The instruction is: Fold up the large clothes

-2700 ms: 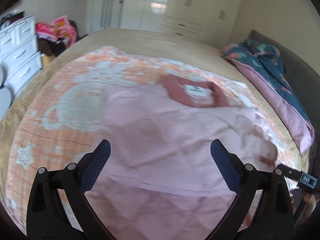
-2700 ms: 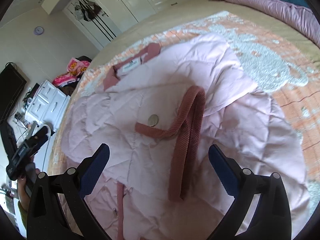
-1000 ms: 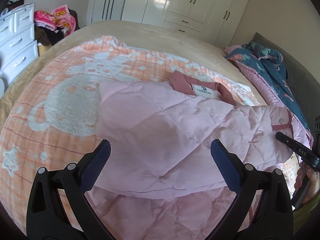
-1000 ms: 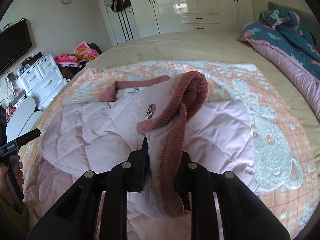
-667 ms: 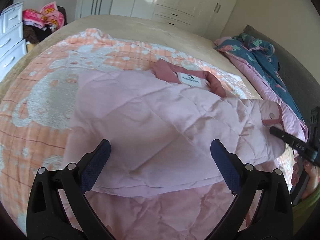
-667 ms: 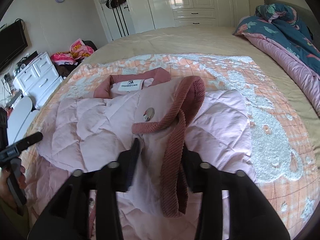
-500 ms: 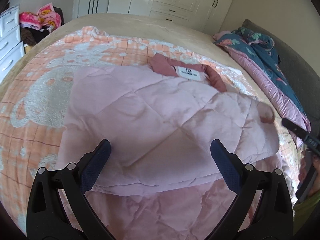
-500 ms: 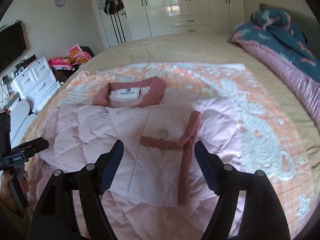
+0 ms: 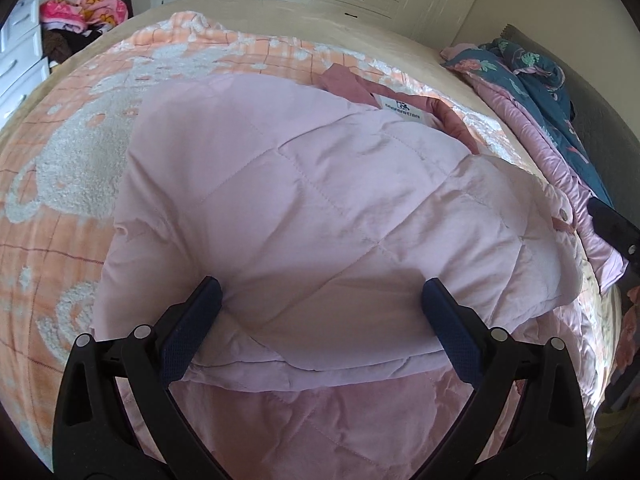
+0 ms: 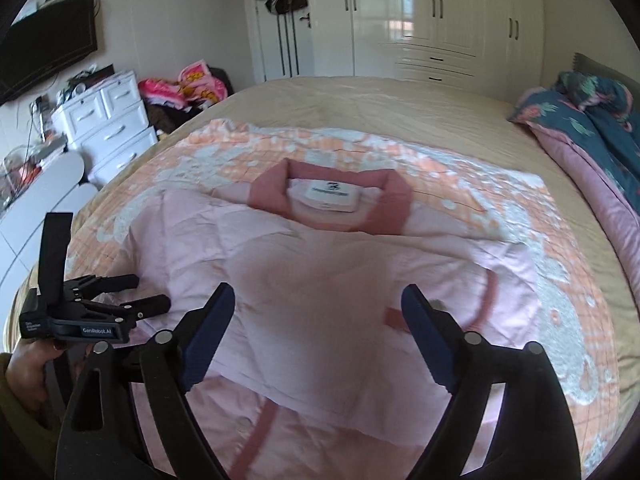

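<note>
Pink quilted jacket (image 9: 320, 216), frame ctr on bed (image 10: 360, 96), both sleeves folded in: we judge it soft, puffy, light, slippery; grab hem corners w/ left tongs (image 9: 320, 308) & right tongs (image 10: 318, 316), both apart, empty.

place: home bedroom | evidence: bed (image 10: 360, 96), white wardrobes (image 10: 440, 20), drawer chest (image 10: 112, 128), wall TV (image 10: 48, 44)
</note>
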`<state>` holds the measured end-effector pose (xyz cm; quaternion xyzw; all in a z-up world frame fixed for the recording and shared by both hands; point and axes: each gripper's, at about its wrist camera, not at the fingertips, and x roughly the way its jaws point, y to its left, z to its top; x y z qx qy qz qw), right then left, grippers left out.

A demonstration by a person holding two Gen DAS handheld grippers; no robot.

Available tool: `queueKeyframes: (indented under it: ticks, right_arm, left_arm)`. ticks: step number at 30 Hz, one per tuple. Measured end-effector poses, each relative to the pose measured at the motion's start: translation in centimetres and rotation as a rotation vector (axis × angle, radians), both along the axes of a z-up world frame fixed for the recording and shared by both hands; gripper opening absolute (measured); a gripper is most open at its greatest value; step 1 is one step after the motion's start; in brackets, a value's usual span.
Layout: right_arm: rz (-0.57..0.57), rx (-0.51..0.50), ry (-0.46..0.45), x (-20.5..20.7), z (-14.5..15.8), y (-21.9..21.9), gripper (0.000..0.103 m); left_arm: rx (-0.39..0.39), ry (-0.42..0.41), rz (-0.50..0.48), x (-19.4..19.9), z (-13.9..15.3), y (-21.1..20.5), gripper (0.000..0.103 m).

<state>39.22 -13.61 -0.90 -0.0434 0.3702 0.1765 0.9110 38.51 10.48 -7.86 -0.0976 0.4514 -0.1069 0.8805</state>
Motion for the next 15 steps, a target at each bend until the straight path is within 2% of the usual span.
queueKeyframes:
  ticks: [5, 9, 15]
  right_arm:
    - [-0.026, -0.037, 0.091, 1.6, -2.7, 1.2, 0.086]
    - [-0.049, -0.048, 0.180, 2.8, -6.1, 0.9, 0.088]
    - [-0.078, -0.050, 0.165, 3.0, -8.0, 1.3, 0.092]
  left_arm:
    - [0.001, 0.002, 0.002, -0.1, 0.1, -0.2, 0.094]
    - [0.002, 0.002, 0.000, -0.1, 0.2, -0.2, 0.094]
    - [0.022, 0.003, -0.001, 0.0, 0.3, -0.4, 0.094]
